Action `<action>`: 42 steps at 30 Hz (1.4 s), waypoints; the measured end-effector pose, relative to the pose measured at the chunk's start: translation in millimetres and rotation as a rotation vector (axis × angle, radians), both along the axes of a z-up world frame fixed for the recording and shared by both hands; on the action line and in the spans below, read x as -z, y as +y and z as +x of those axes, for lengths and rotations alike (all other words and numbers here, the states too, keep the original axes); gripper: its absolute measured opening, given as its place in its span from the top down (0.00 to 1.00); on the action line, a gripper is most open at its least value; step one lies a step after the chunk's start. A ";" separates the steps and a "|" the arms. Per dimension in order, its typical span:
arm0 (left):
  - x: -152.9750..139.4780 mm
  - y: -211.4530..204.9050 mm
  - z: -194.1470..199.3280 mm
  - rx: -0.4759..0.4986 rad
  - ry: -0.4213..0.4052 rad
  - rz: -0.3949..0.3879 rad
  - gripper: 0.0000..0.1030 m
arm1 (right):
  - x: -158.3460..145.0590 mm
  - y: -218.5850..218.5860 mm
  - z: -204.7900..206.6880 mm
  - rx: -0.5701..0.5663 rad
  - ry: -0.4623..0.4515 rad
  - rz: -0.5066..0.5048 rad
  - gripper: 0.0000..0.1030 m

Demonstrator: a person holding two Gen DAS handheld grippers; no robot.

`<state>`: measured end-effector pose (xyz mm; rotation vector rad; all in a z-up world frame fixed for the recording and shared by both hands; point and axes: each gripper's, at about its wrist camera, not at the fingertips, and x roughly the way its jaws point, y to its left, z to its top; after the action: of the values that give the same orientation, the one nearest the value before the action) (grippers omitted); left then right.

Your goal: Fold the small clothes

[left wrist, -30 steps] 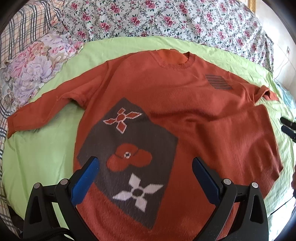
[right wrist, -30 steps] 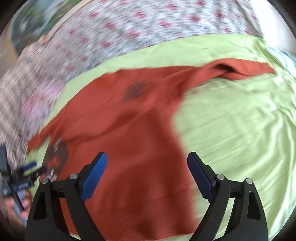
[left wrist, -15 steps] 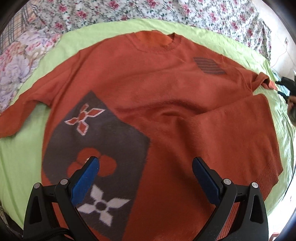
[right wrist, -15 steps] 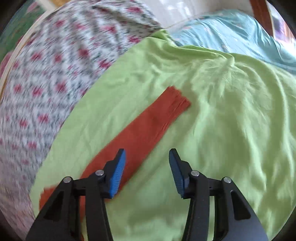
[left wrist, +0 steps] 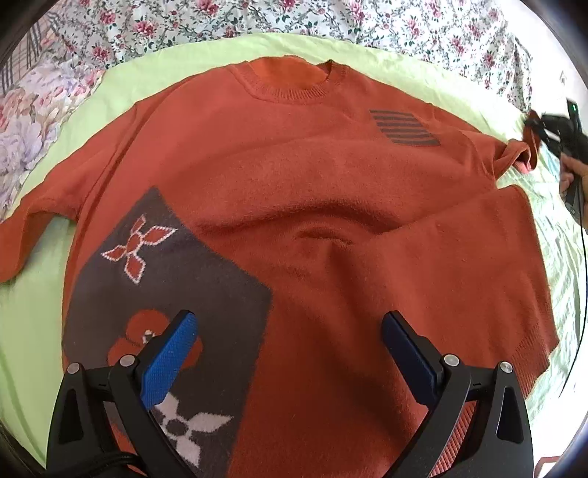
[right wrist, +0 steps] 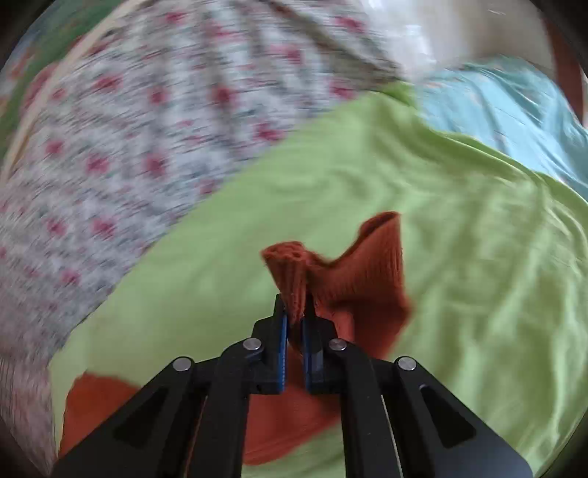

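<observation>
An orange knit sweater (left wrist: pixel 312 191) with a dark grey flower panel lies front-up on a light green sheet (left wrist: pixel 33 316). My left gripper (left wrist: pixel 286 349) is open and hovers over the sweater's lower front, holding nothing. My right gripper (right wrist: pixel 293 323) is shut on the ribbed cuff of the sweater's sleeve (right wrist: pixel 352 275), which bunches up between the blue pads. In the left wrist view the right gripper (left wrist: pixel 551 128) shows at the far right, at the sleeve end (left wrist: pixel 522 154). The other sleeve (left wrist: pixel 22 235) lies flat at the left.
A floral quilt (left wrist: pixel 330 22) lies along the back of the bed, and it also shows blurred in the right wrist view (right wrist: pixel 128 147). A pale floral pillow (left wrist: pixel 25 121) is at the back left. Light blue bedding (right wrist: pixel 514 117) lies past the green sheet (right wrist: pixel 496 294).
My right gripper swung to the sleeve end, closed from open onto the cuff and lifted it. My left gripper moved slightly over the sweater and stayed open.
</observation>
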<state>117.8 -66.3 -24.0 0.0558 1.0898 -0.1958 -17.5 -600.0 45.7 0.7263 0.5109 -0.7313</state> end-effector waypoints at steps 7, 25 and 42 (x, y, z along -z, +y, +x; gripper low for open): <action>-11.8 33.9 -12.4 -0.061 -0.025 -0.048 0.02 | -19.7 145.6 120.3 -0.452 -0.123 0.097 0.93; -24.6 110.8 38.8 -0.114 -0.042 -0.258 0.02 | 71.1 394.3 294.8 -0.909 -0.048 0.441 0.84; 20.7 88.0 191.7 -0.027 0.087 -0.369 0.94 | 18.5 287.4 96.5 -0.505 -0.195 0.309 0.50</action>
<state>309.5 21.7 -44.7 -0.3004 1.1250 -0.3749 79.0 -312.6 27.2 0.8992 0.6045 -0.1074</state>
